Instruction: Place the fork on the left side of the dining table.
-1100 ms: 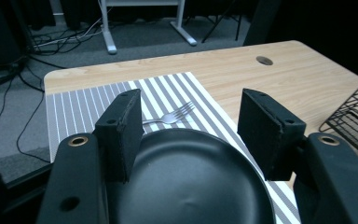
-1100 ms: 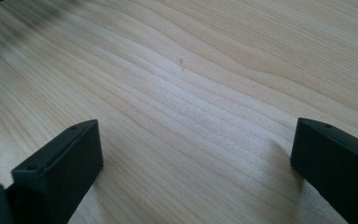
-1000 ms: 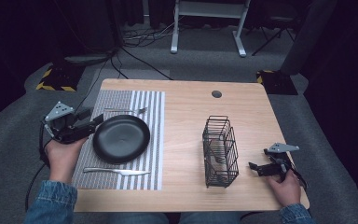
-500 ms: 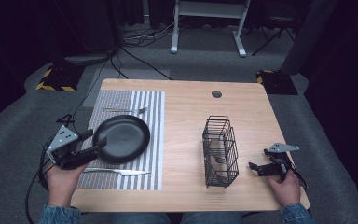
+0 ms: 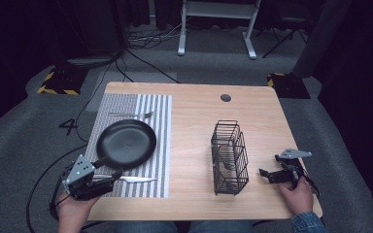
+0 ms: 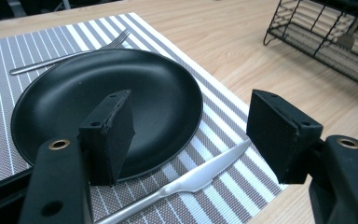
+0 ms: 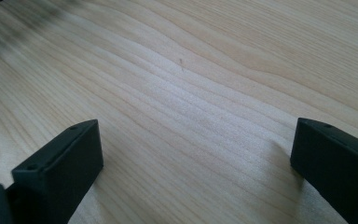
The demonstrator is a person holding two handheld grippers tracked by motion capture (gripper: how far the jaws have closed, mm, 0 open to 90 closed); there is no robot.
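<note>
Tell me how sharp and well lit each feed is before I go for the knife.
High view: table evenly lit, surrounding floor dark, knife small but readable. Left gripper view: knife and black plate sharp, soft sheen on the plate, wire rack slightly softer. Right gripper view: wood grain crisp near the gripper, far top-left corner blurred and shadowed.

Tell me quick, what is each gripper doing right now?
Left gripper: open, jaws have just been opening, holding nothing, knife below them.
Right gripper: open, holding nothing, over the table.
</note>
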